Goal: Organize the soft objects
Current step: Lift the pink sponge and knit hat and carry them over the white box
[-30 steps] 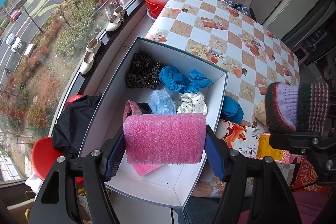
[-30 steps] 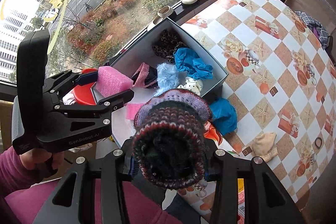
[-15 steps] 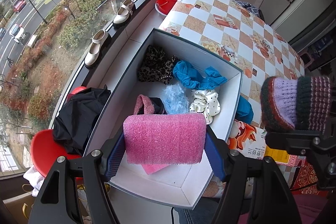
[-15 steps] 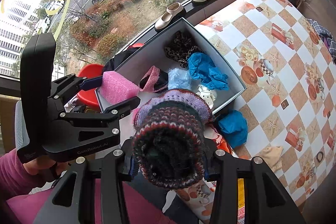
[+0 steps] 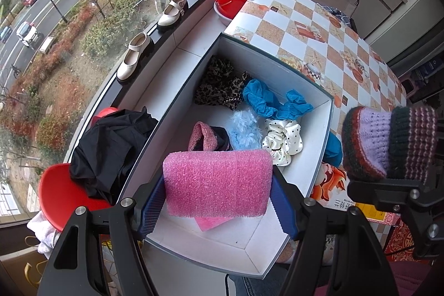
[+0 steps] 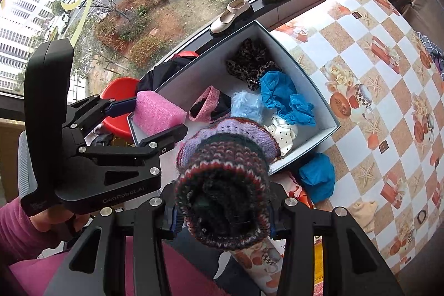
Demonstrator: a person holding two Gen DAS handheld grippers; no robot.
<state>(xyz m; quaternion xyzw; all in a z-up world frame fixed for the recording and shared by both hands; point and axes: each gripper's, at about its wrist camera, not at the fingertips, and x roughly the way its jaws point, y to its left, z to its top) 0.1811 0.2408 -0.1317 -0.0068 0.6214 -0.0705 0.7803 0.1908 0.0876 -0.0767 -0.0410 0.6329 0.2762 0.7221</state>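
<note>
I've pulled both grippers back; box (image 5: 319,146) looks farther. "GenRobot.AI" reads on left gripper (image 6: 155,119), jaws clamping pink foam (image 5: 217,183) above box's near end; right gripper (image 6: 223,215) grasps knit hat (image 6: 222,185)

"GenRobot.AI" reads along the black body of the left gripper (image 6: 155,117), lower left of frame. The printed carton (image 5: 333,192) at lower right shows Chinese characters, too small to read.
</note>
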